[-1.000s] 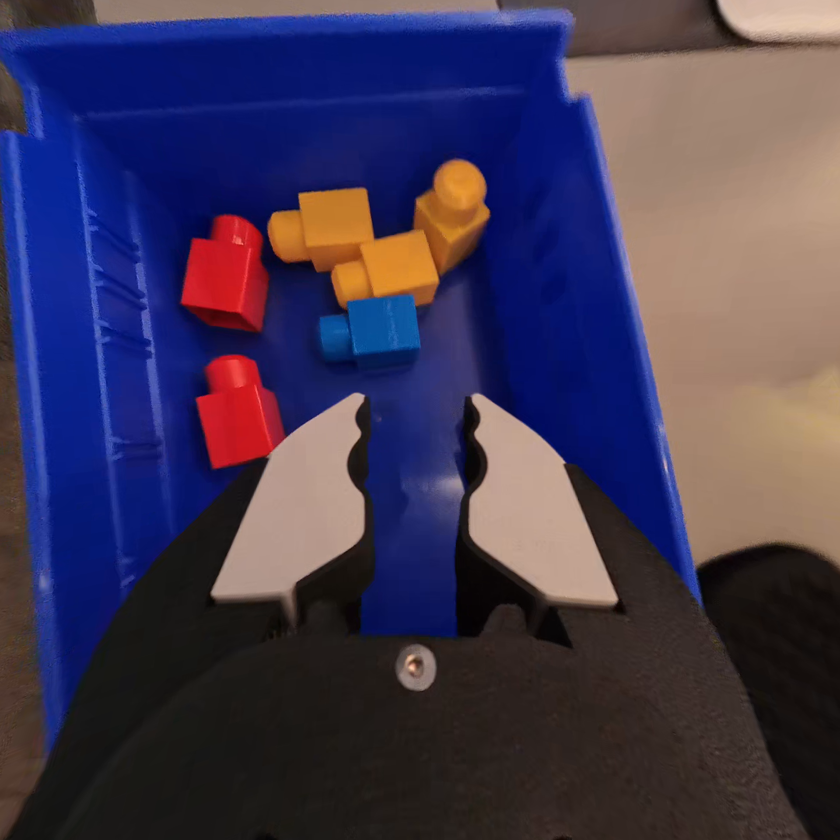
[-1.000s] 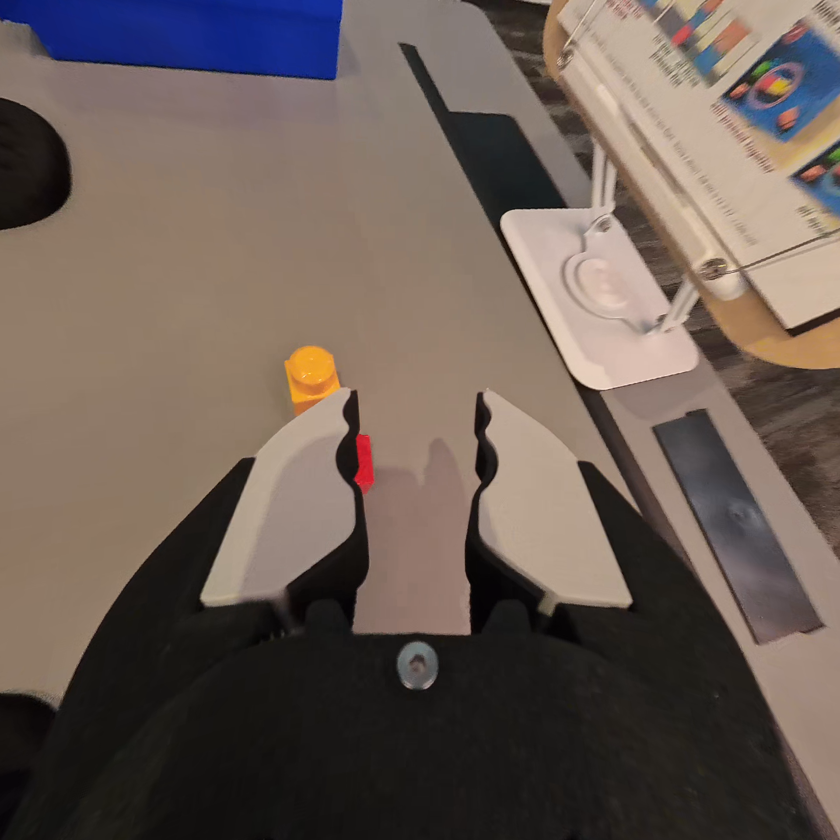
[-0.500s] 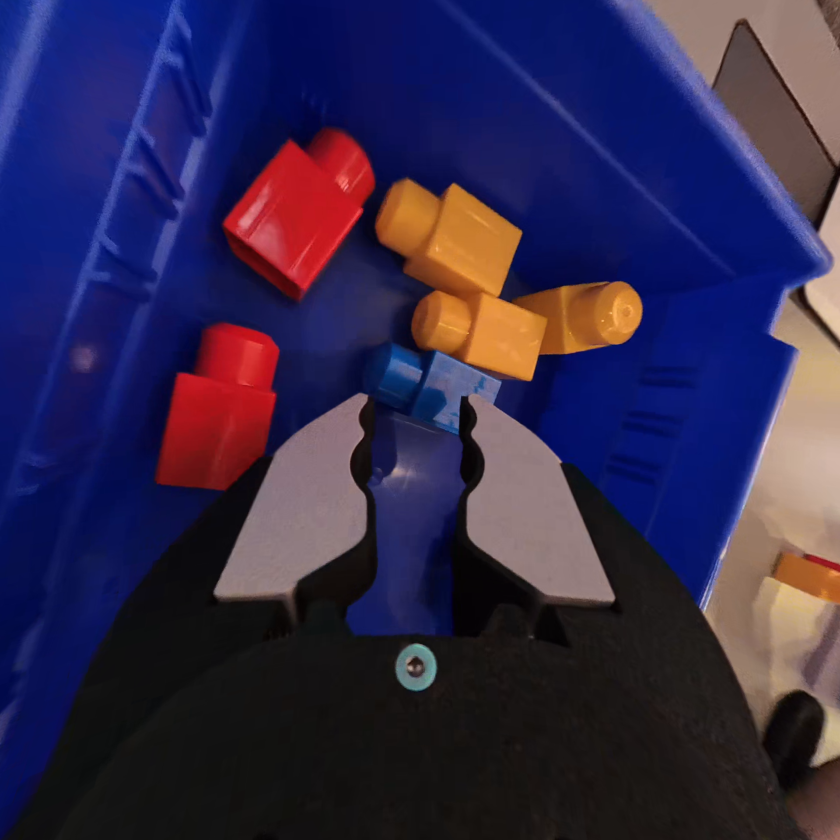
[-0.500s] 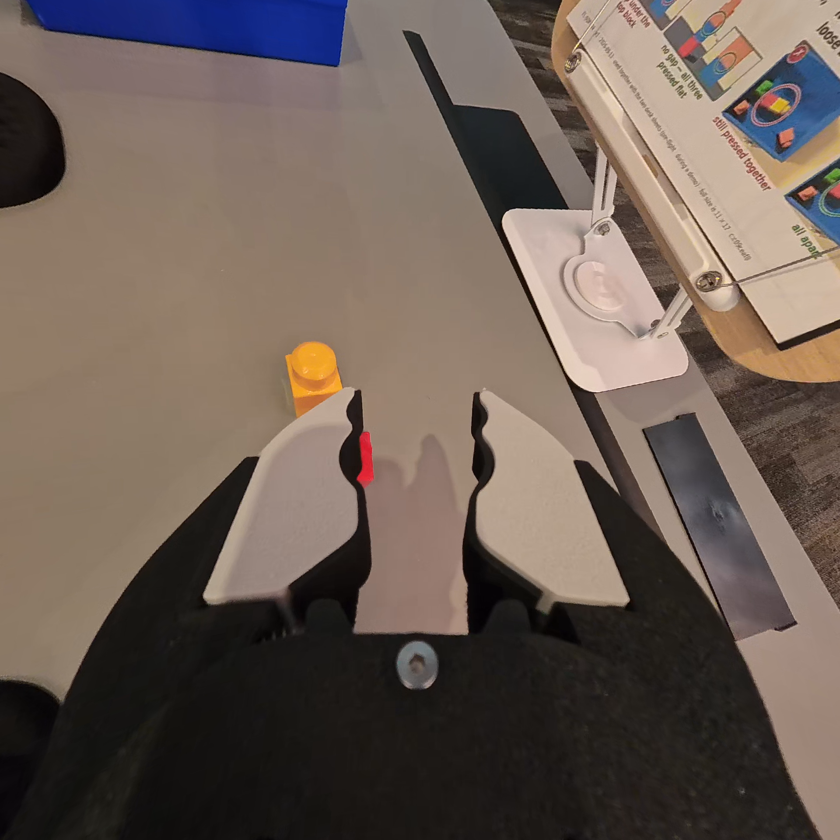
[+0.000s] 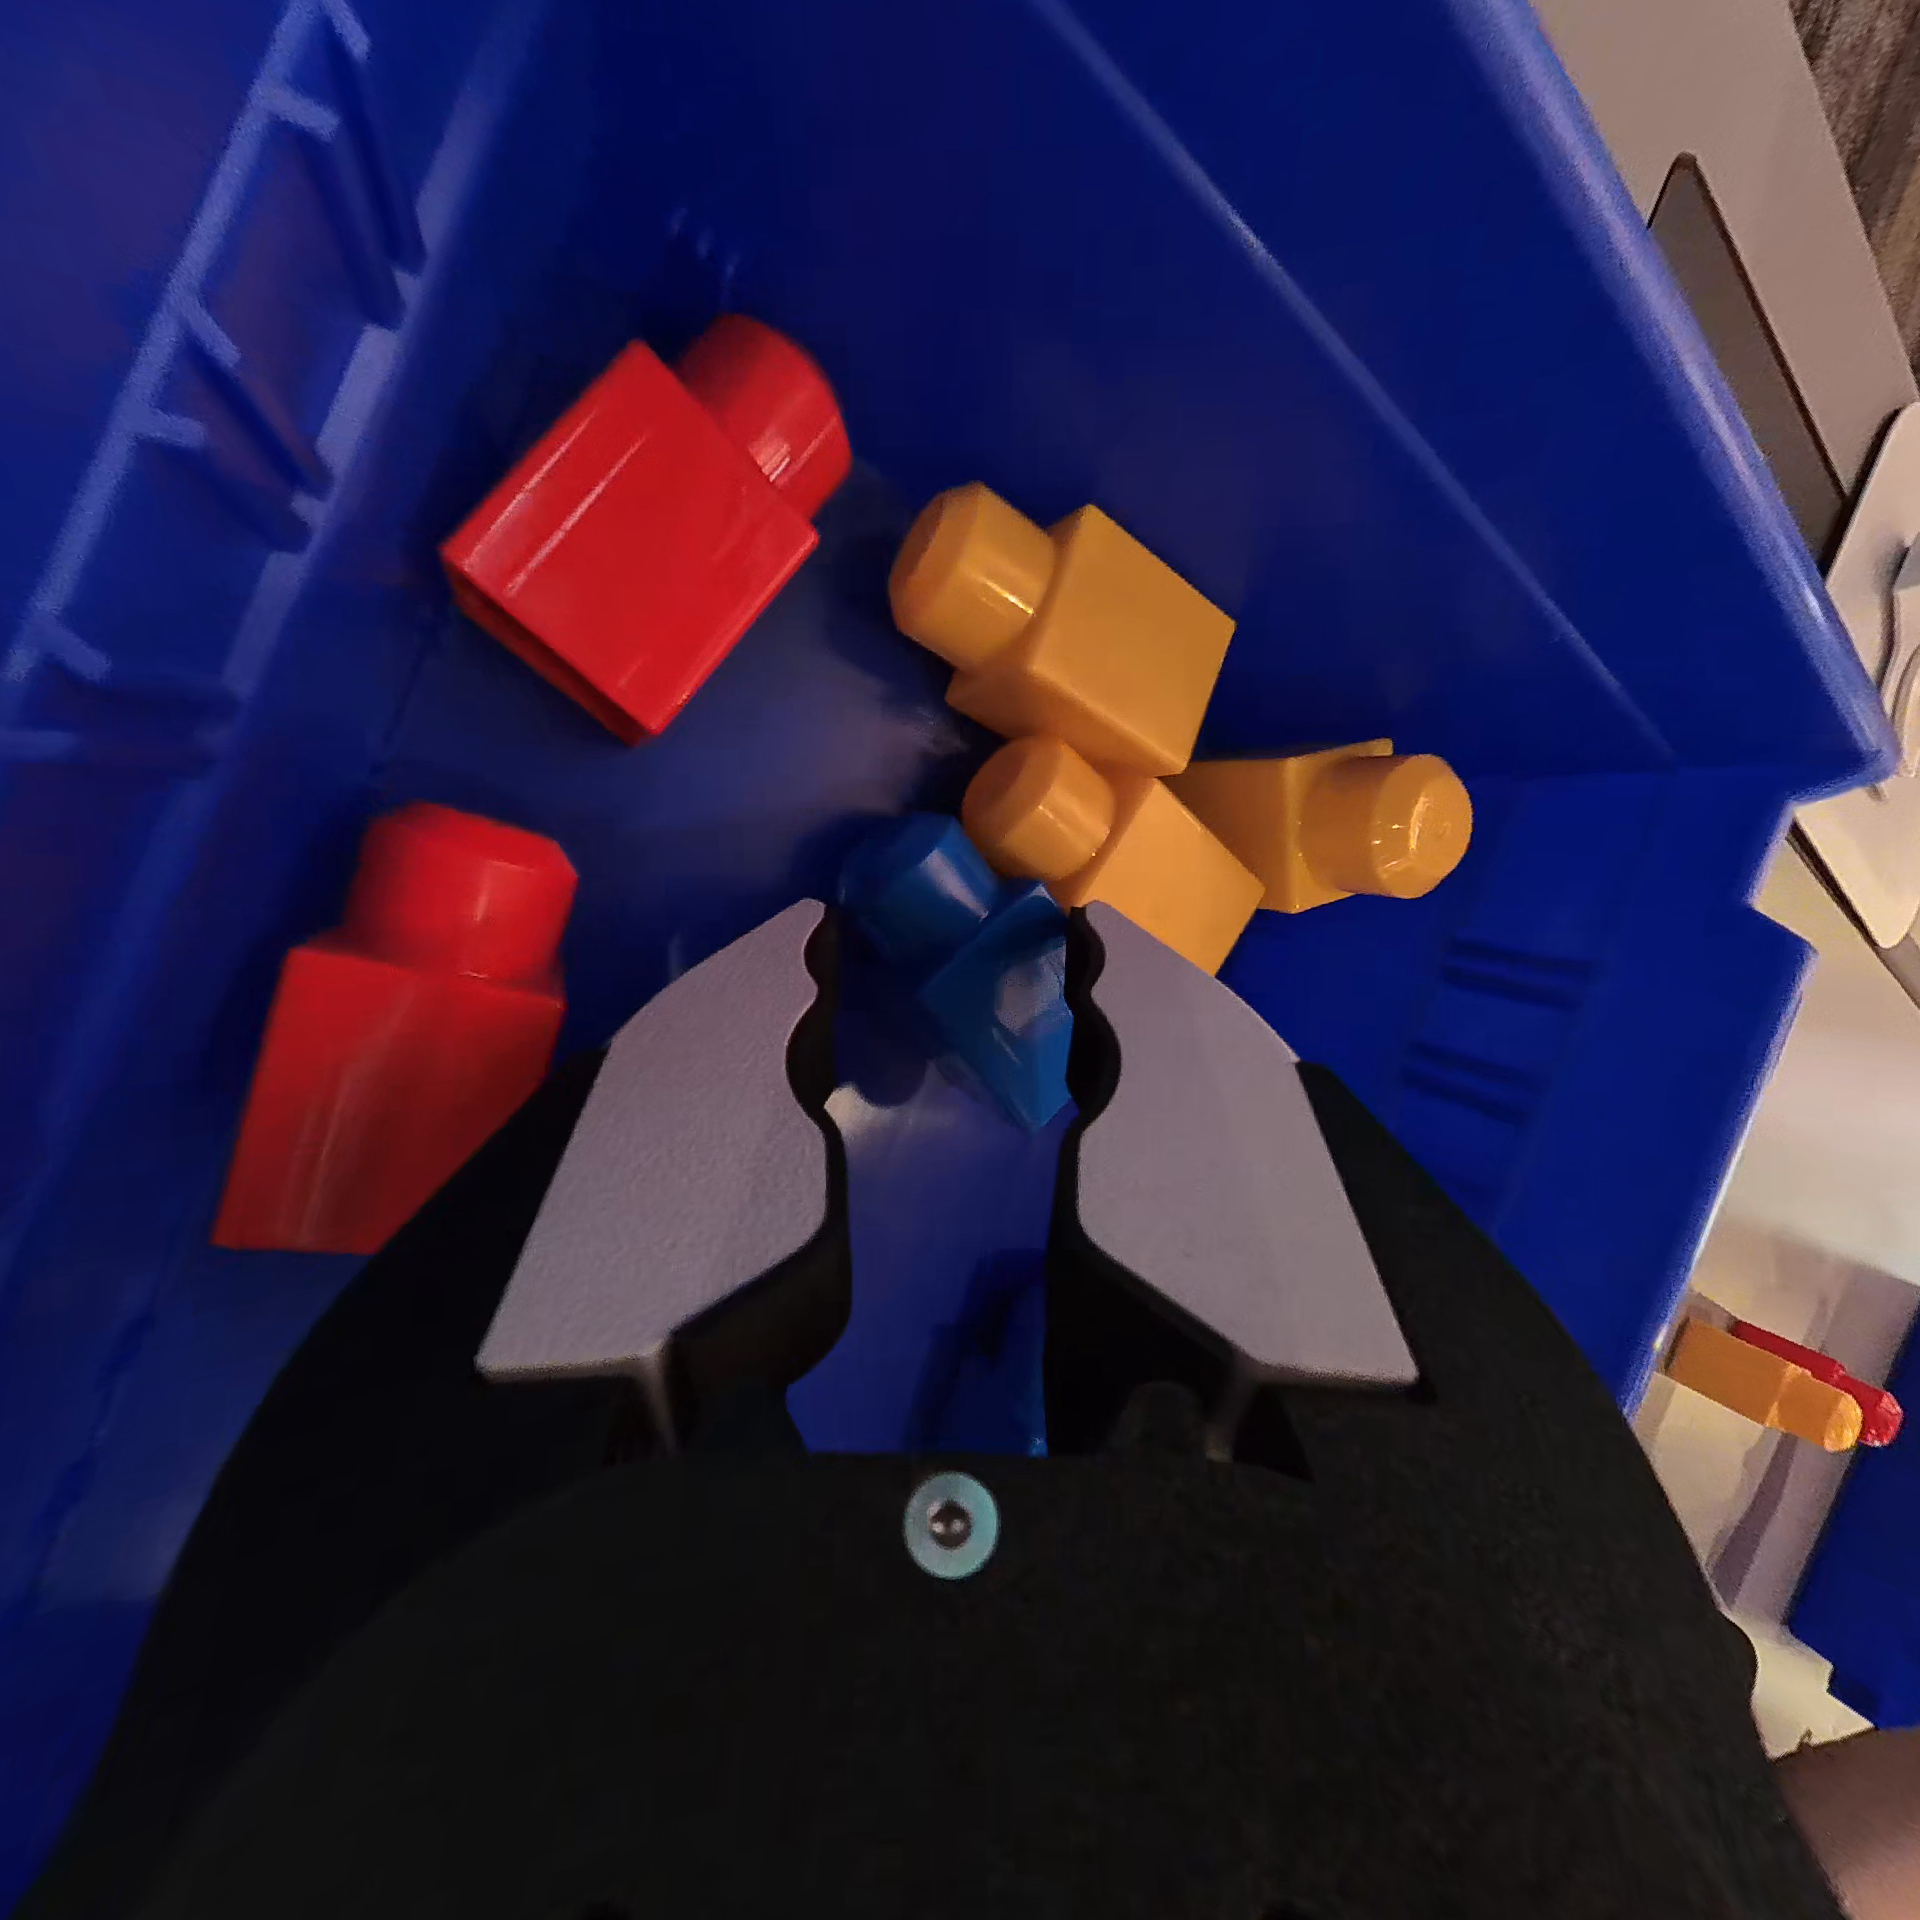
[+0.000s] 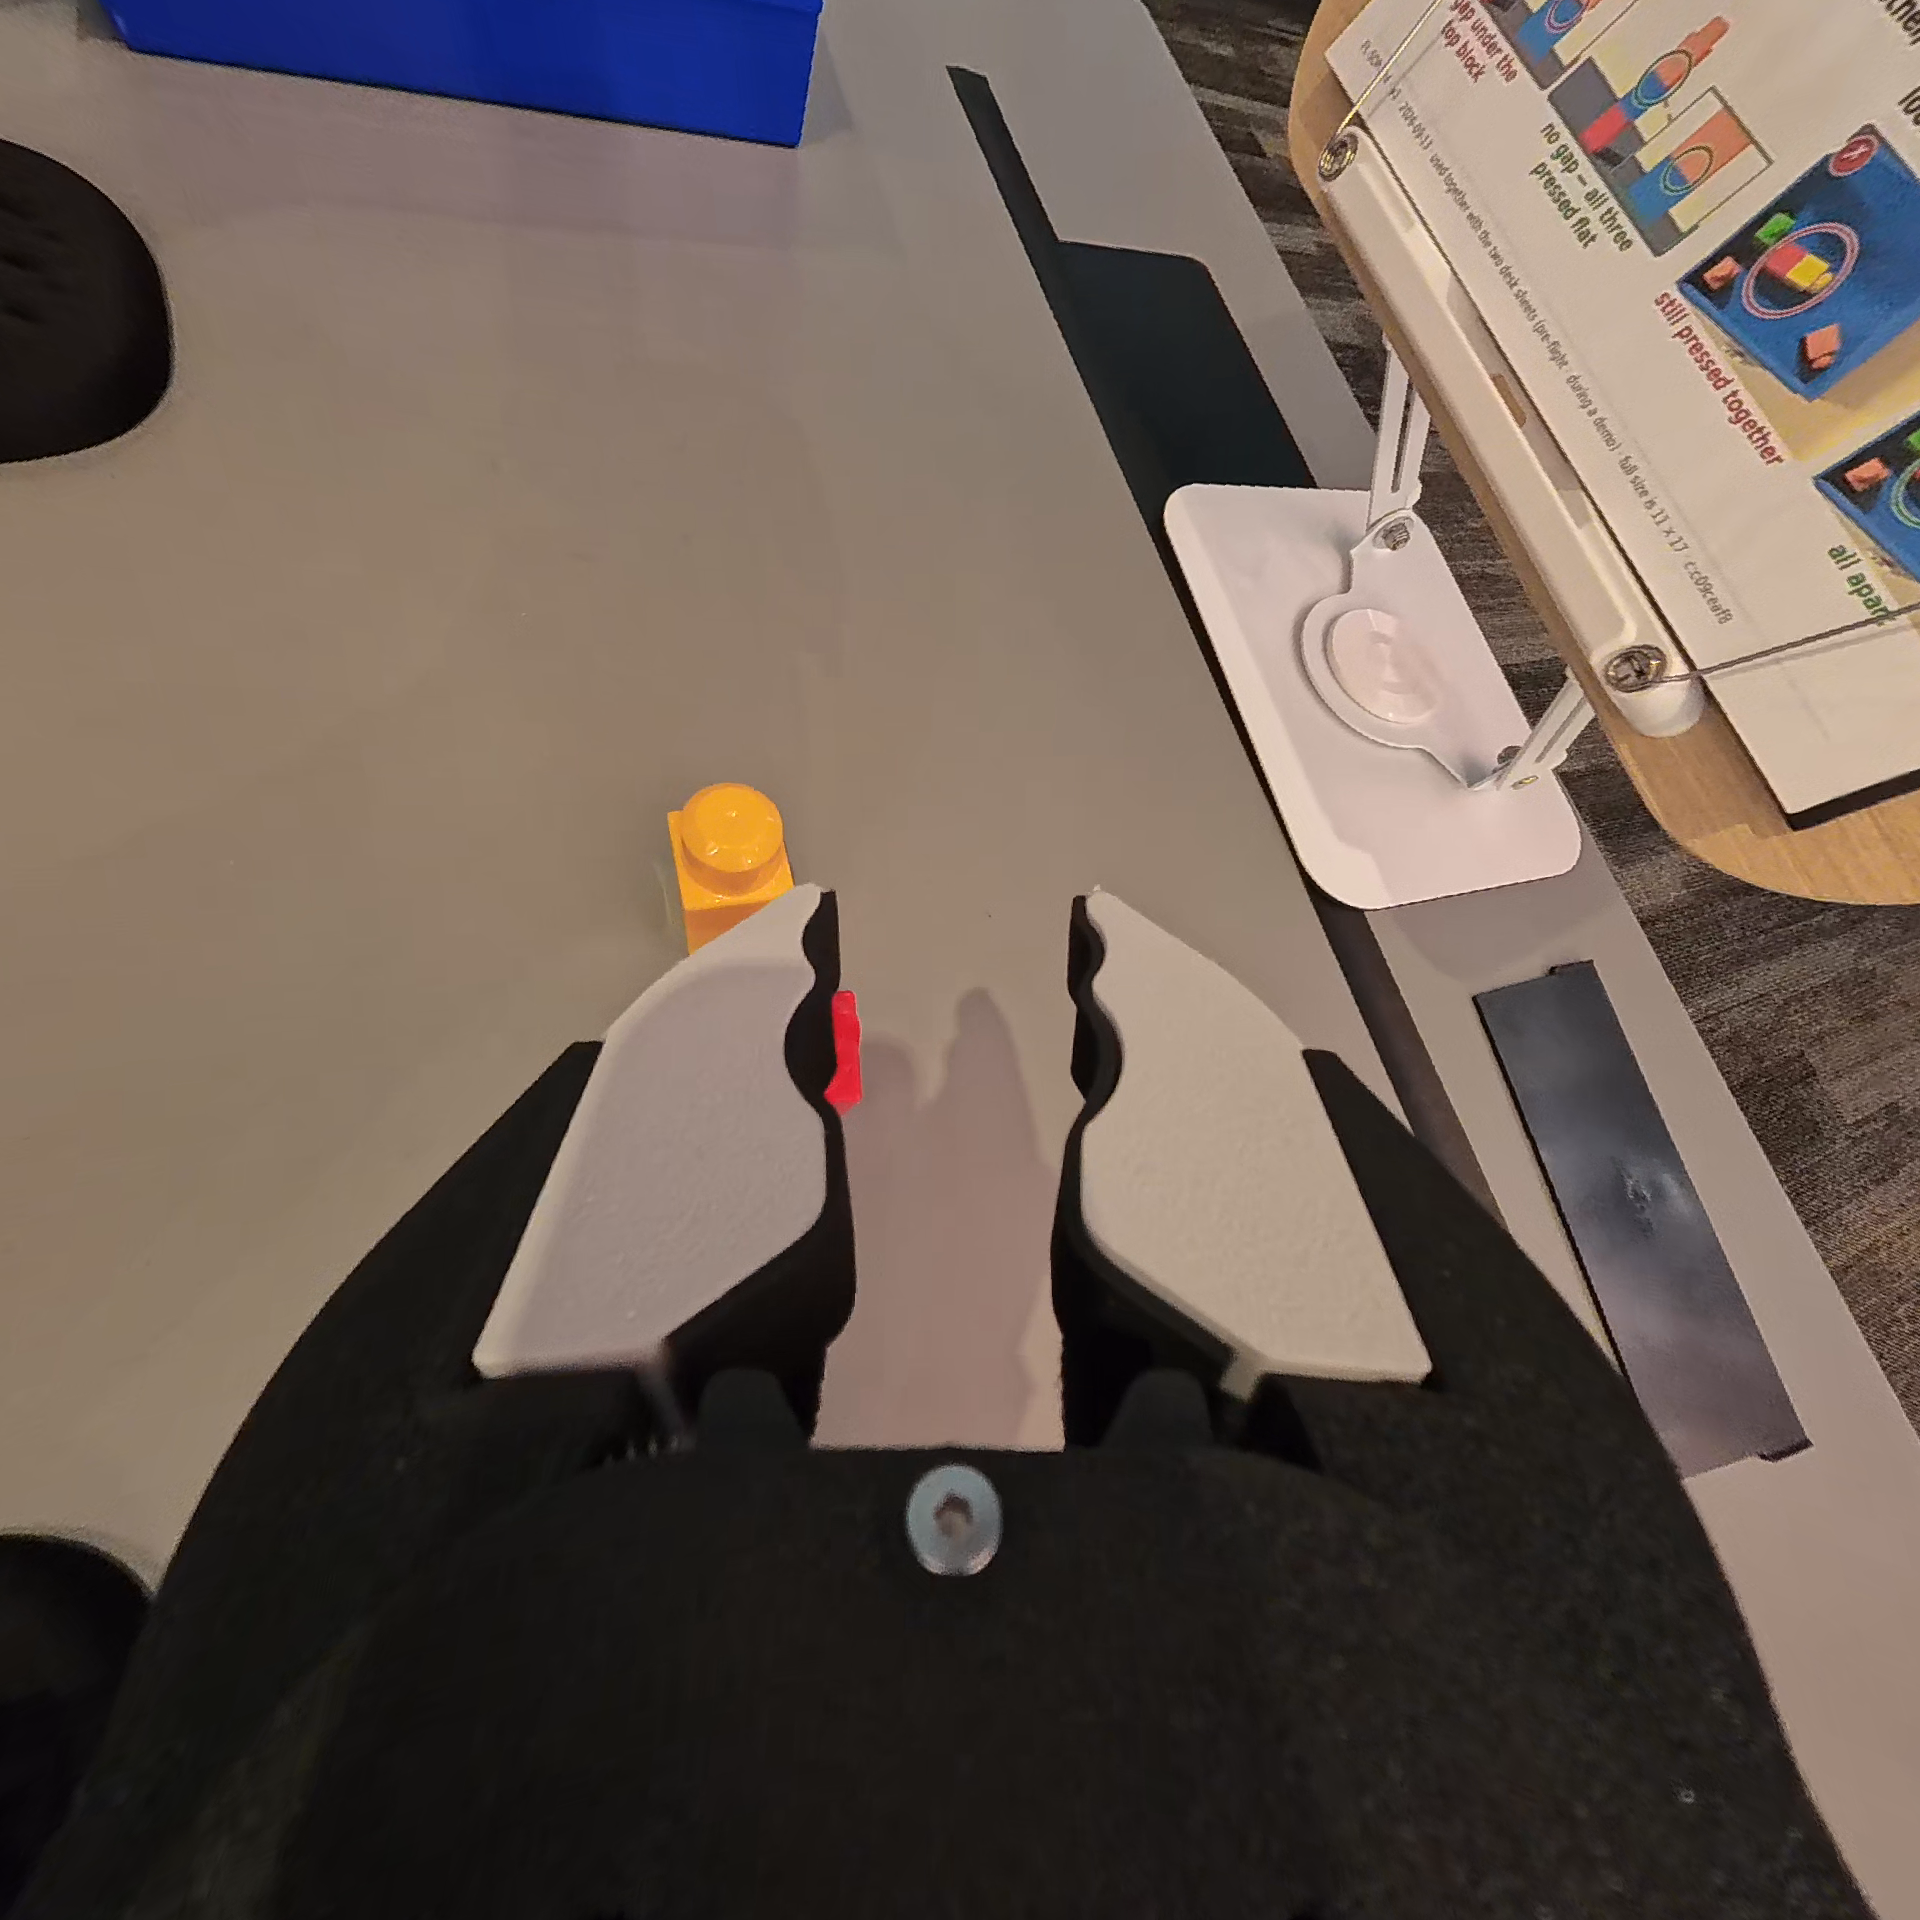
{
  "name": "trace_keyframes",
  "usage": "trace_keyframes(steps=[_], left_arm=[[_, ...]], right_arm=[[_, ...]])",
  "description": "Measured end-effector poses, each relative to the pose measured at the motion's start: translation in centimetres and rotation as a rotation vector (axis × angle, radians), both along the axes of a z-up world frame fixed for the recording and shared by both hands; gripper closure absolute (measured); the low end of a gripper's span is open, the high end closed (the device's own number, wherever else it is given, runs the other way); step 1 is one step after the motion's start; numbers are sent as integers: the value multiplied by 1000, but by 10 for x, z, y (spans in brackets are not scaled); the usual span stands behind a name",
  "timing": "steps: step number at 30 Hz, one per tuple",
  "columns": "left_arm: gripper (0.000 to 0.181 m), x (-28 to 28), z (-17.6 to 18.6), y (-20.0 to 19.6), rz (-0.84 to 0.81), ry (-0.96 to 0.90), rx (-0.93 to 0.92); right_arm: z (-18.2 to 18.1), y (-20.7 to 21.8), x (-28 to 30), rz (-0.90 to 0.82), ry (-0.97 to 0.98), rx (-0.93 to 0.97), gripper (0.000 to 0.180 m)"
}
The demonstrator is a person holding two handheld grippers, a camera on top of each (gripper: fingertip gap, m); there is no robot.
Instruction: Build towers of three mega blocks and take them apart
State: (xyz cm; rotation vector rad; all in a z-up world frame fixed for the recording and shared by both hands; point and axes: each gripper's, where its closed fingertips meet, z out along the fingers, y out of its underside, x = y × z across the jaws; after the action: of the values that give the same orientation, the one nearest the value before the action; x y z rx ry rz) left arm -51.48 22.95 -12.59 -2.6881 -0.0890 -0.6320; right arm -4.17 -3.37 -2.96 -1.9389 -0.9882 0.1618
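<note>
L. wrist view: in the blue bin (image 5: pixel 1351 312) 2 red blocks (image 5: pixel 634 540), 3 orange blocks (image 5: pixel 1091 634) and 1 blue block (image 5: pixel 997 997) are counted; the blue one is framed by the spread left gripper (image 5: pixel 948 935).
R. wrist view: 1 orange block on the table (image 6: pixel 727 862) is seen just left of the spread right gripper (image 6: pixel 954 914), empty.

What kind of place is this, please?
Probably a lab or office desk set up for recording demonstrations: a grey tabletop, a blue bin of toy blocks, and an illustrated instruction sheet on a white stand, above carpeted floor.
</note>
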Motion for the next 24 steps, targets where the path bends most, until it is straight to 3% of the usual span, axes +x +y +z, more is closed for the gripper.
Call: trace_keyframes(steps=[7,12,18,24], left_arm=[[139,21,6,-14,-90,-112,-57],[125,11,-1,-26,-197,140,-68],[116,29,-8,-32,-251,254,-73],[125,29,-18,-25,-255,326,-49]], right_arm=[[-4,0,2,-2,-7,-21,140],[-6,1,1,1,-12,-30,141],[-10,0,1,1,-22,-46,142],[-8,-1,1,8,-22,-42,144]])
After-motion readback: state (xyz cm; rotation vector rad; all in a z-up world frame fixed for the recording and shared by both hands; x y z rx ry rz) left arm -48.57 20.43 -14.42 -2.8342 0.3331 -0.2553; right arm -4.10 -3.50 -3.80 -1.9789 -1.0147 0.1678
